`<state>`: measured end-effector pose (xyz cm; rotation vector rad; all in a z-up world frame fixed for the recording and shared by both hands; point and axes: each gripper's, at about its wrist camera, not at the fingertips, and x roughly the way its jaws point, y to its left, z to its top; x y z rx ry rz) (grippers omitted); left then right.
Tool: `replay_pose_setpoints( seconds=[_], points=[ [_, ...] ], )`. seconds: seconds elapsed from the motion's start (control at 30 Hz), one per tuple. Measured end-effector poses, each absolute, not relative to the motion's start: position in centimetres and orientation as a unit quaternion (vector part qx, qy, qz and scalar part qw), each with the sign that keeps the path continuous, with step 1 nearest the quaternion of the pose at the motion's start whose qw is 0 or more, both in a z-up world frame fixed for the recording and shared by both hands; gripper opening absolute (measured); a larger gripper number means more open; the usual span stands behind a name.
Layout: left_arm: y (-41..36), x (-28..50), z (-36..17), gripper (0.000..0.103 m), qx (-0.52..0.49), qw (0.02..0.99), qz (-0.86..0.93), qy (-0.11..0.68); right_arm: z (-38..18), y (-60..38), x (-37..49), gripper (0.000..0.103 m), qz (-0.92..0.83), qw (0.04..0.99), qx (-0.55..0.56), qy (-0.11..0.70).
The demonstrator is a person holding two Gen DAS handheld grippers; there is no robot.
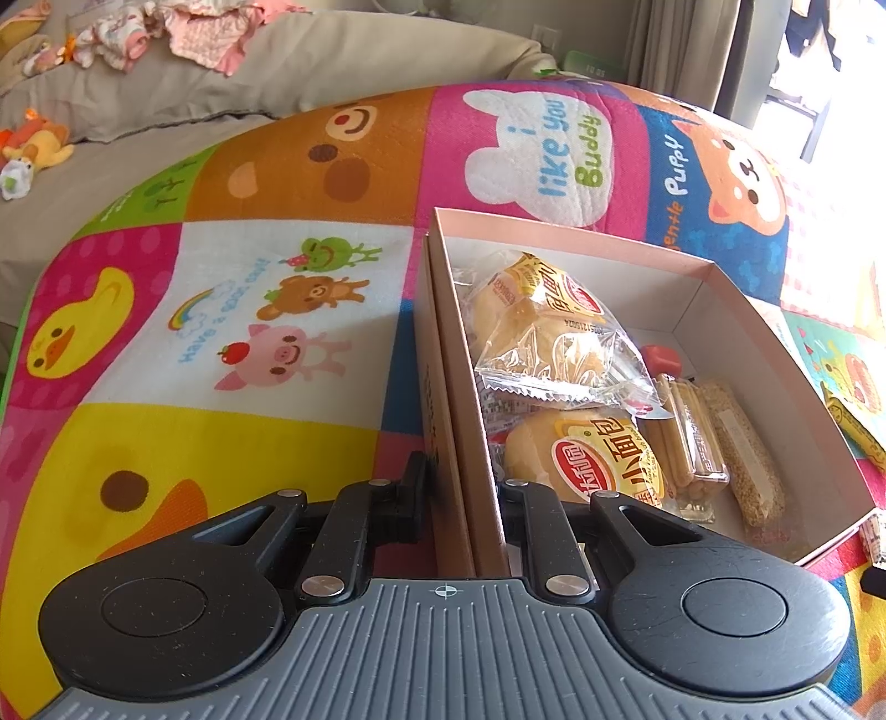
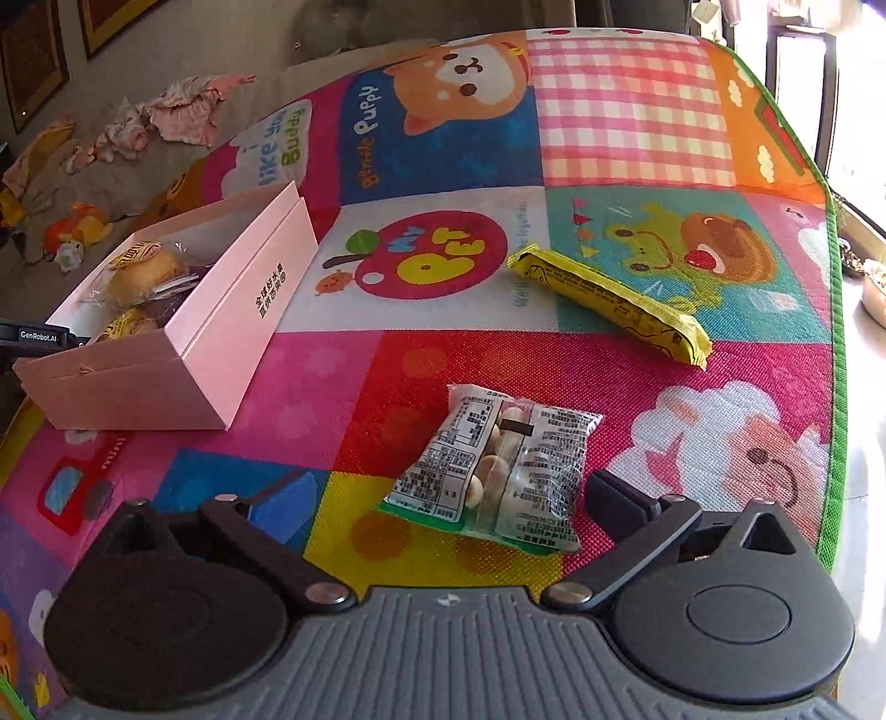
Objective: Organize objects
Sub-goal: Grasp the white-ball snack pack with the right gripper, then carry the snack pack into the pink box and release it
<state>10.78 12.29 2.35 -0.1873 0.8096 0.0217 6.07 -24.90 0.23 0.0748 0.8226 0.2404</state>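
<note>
A pink cardboard box (image 1: pixel 686 310) lies open on the colourful play mat (image 1: pixel 221 310) and holds wrapped bread buns (image 1: pixel 554 332), a biscuit-stick pack (image 1: pixel 686 443) and a sesame bar (image 1: pixel 747 448). My left gripper (image 1: pixel 465 487) is shut on the box's near left wall. The box also shows at the left of the right wrist view (image 2: pixel 221 315). My right gripper (image 2: pixel 448 498) is open, its fingers on either side of a clear snack bag of small round balls (image 2: pixel 498 471). A yellow wrapped bar (image 2: pixel 609 299) lies farther off on the mat.
A grey sofa with baby clothes (image 1: pixel 183 27) and soft toys (image 1: pixel 33 144) is behind the mat. The mat's green edge (image 2: pixel 836 332) runs along the right, with floor and a window beyond.
</note>
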Motion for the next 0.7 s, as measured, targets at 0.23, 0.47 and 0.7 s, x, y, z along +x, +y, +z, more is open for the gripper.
replay_pose_setpoints(
  seconds=[0.23, 0.47, 0.7],
  points=[
    [12.3, 10.7, 2.4, 0.017, -0.092, 0.915, 0.008, 0.393, -0.1, -23.6, 7.0, 0.085, 0.078, 0.922, -0.007, 0.378],
    [12.3, 10.8, 2.4, 0.017, -0.09, 0.914, 0.009, 0.394, 0.7, -23.3, 3.7, 0.064, 0.117, 0.913, -0.028, 0.39],
    [12.1, 11.2, 2.5, 0.017, -0.082, 0.912, 0.009, 0.401, 3.5, -20.2, -0.9, 0.057, 0.238, 0.875, -0.021, 0.421]
  ],
)
